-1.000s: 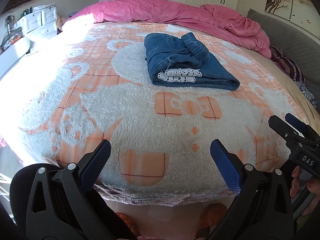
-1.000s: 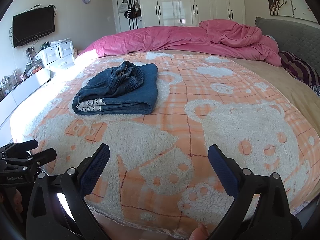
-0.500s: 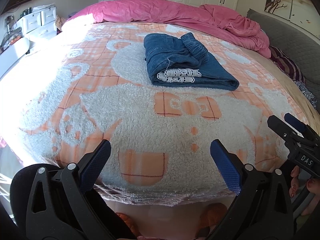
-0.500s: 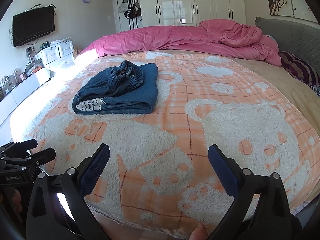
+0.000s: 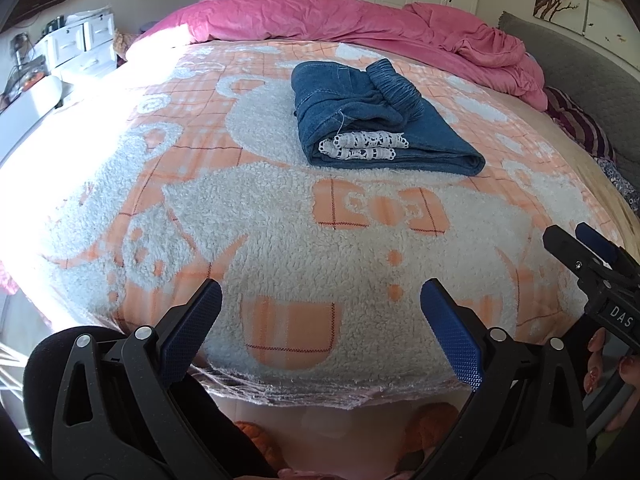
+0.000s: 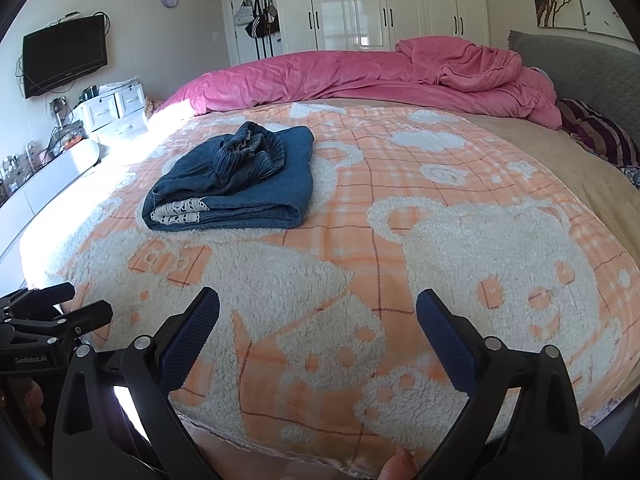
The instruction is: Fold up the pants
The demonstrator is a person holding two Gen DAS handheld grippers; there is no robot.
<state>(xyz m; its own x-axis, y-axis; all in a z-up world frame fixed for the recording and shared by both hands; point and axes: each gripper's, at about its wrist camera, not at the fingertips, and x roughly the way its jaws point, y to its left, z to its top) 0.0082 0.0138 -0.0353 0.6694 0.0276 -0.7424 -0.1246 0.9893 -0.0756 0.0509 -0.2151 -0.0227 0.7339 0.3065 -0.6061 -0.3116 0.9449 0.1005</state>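
Note:
Blue denim pants [image 5: 376,120] with white lace trim lie folded in a compact stack on the orange and white fleece blanket [image 5: 280,240]. They also show in the right wrist view [image 6: 240,184]. My left gripper [image 5: 320,304] is open and empty, held over the blanket's near edge, well short of the pants. My right gripper [image 6: 318,308] is open and empty too, at the near edge to the right of the pants. Each gripper shows at the side of the other's view: the right one [image 5: 592,256] and the left one [image 6: 52,312].
A crumpled pink duvet [image 6: 380,80] lies along the far side of the bed. A grey headboard [image 6: 592,64] and striped pillow [image 6: 600,136] are at the right. White drawers [image 6: 116,108] and a wall TV [image 6: 64,56] stand at the left. White wardrobes [image 6: 380,4] are behind.

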